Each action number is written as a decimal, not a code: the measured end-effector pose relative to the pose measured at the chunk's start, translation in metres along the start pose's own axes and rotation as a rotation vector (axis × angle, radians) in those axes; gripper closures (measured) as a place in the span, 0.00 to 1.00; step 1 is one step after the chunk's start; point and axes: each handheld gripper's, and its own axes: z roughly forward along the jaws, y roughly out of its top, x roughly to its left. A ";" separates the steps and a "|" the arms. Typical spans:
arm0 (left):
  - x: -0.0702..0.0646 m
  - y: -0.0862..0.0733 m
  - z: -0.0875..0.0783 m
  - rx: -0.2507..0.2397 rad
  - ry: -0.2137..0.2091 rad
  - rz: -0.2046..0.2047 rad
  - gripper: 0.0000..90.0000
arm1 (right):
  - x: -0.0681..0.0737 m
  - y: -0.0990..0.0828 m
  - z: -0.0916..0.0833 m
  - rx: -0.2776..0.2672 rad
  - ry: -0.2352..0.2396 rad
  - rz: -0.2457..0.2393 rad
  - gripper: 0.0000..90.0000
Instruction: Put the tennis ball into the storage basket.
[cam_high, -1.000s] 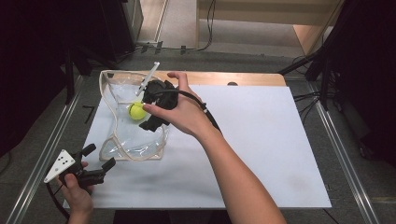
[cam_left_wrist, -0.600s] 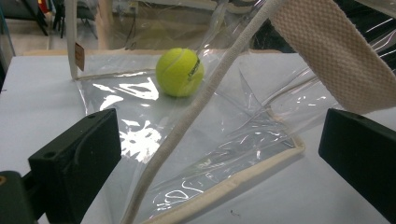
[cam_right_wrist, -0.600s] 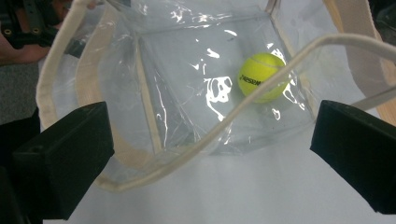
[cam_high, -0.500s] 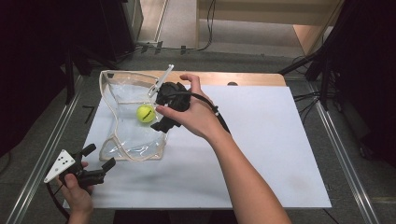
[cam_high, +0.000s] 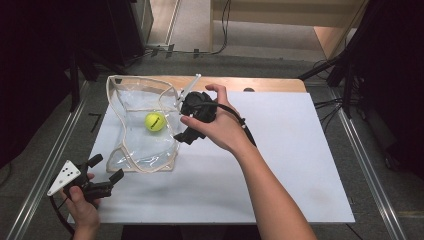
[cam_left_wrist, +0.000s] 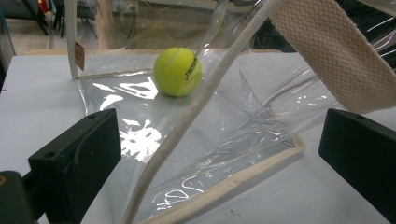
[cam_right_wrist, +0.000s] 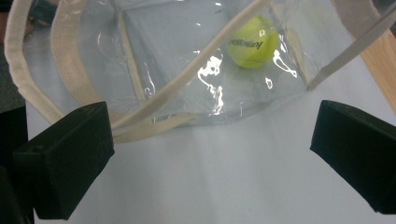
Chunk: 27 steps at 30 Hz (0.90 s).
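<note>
A clear plastic bag (cam_high: 140, 145) with cream trim lies on the left part of the white table (cam_high: 290, 165). Inside it rests a yellow tennis ball (cam_high: 155, 121). My right gripper (cam_high: 181, 120) hovers at the bag's right edge, open, nothing between its jaws. In the right gripper view the ball (cam_right_wrist: 252, 42) lies inside the bag (cam_right_wrist: 187, 84) beyond the wide-apart jaws of the gripper (cam_right_wrist: 210, 163). My left gripper (cam_high: 106, 168) is open at the table's near left corner, just short of the bag. The left gripper view shows the ball (cam_left_wrist: 178, 71) behind the bag's trim (cam_left_wrist: 224, 191).
A strip of bare wood (cam_high: 270, 84) runs along the table's far edge. Metal rails (cam_high: 367, 165) flank both sides. Cables and dark stands (cam_high: 345, 75) lie beyond the table. A cream bag handle (cam_left_wrist: 336, 51) hangs at the upper right of the left gripper view.
The right gripper has drawn back to the right, away from the ball, which shifted slightly right and now lies alone in the bag. The left gripper has stayed put.
</note>
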 end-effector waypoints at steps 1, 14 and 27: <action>0.000 0.000 0.000 0.000 0.000 0.000 0.00 | -0.001 -0.002 0.000 0.002 0.001 0.002 0.00; 0.000 0.000 0.000 0.001 0.001 0.002 0.00 | -0.009 -0.024 0.004 -0.005 -0.004 0.033 0.00; 0.000 0.000 0.000 0.002 -0.001 0.003 0.00 | -0.017 -0.052 0.008 0.002 -0.013 0.078 0.00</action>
